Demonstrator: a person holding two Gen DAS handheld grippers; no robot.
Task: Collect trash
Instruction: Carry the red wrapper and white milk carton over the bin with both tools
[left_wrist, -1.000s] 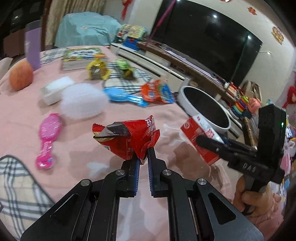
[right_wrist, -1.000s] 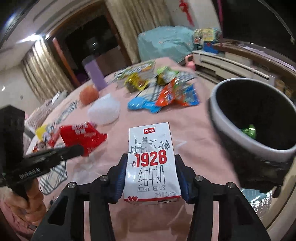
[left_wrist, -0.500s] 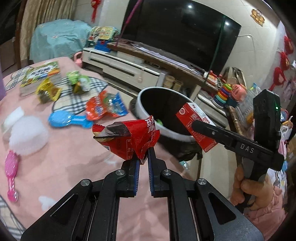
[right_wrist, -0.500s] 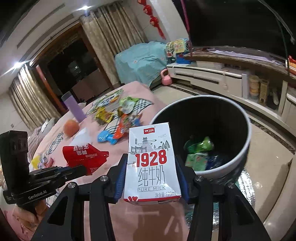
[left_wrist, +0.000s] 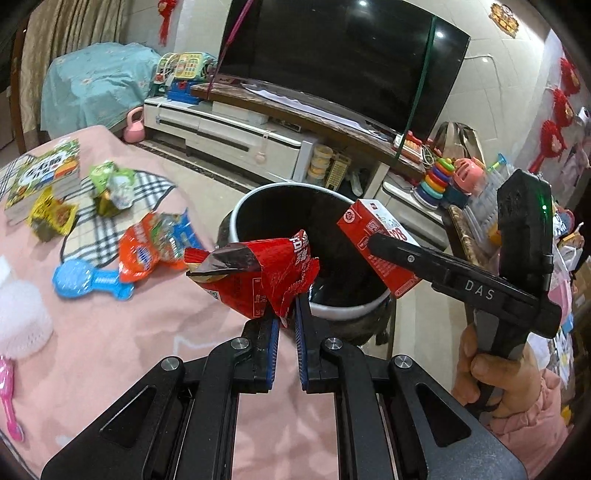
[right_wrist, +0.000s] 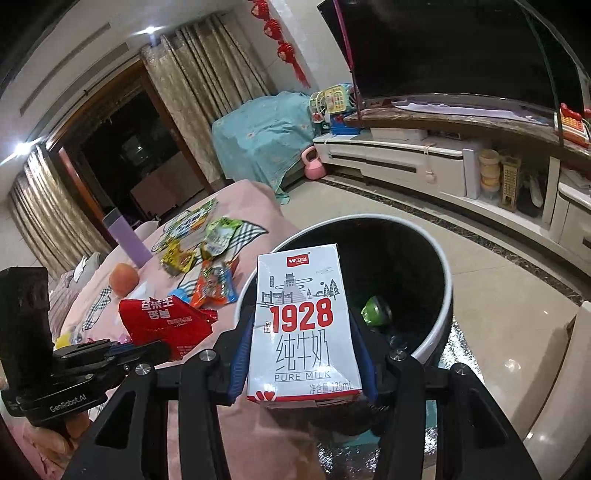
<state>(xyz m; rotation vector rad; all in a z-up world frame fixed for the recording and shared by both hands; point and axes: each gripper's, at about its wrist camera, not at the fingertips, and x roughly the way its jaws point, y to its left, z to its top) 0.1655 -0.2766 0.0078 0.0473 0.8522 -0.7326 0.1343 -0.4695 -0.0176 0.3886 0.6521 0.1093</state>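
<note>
Gripping a crumpled red snack wrapper (left_wrist: 258, 273) in my left gripper (left_wrist: 286, 321), jaws pinched nearly together on its lower corner; most of the wrapper sticks up and to the left of the jaws, above the pink tabletop (left_wrist: 129, 332) edge and just in front of the trash bin (left_wrist: 332, 310). From the right wrist view the same wrapper (right_wrist: 166, 325) sits left of the bin, held out on the left gripper (right_wrist: 155, 349).

My right gripper (right_wrist: 301, 354) is clamped on a white 1928 pure milk carton (right_wrist: 303, 328), one blue-padded jaw on each narrow side, carton upright between them with its front facing the camera. Carton is over the near-left rim of the trash bin (right_wrist: 439, 325); in the left wrist view the carton (left_wrist: 376, 247) hangs tilted above the bin's right rim, with the right gripper (left_wrist: 373, 242) reaching in from the right and a hand (left_wrist: 498, 376) on its handle.

Inside the bin: a green wrapper (right_wrist: 375, 310) low on the dark wall, other bits too dark to make out.

Left on the tabletop: orange-and-blue snack packet (left_wrist: 155, 243), blue plastic toy (left_wrist: 88, 280), green packet (left_wrist: 110, 188), yellow packet (left_wrist: 51, 214), a book (left_wrist: 40, 177), white mesh sponge (left_wrist: 18, 314), pink brush (left_wrist: 9, 398) at the edge, an orange fruit (right_wrist: 123, 278), and a purple cup (right_wrist: 127, 240).
</note>
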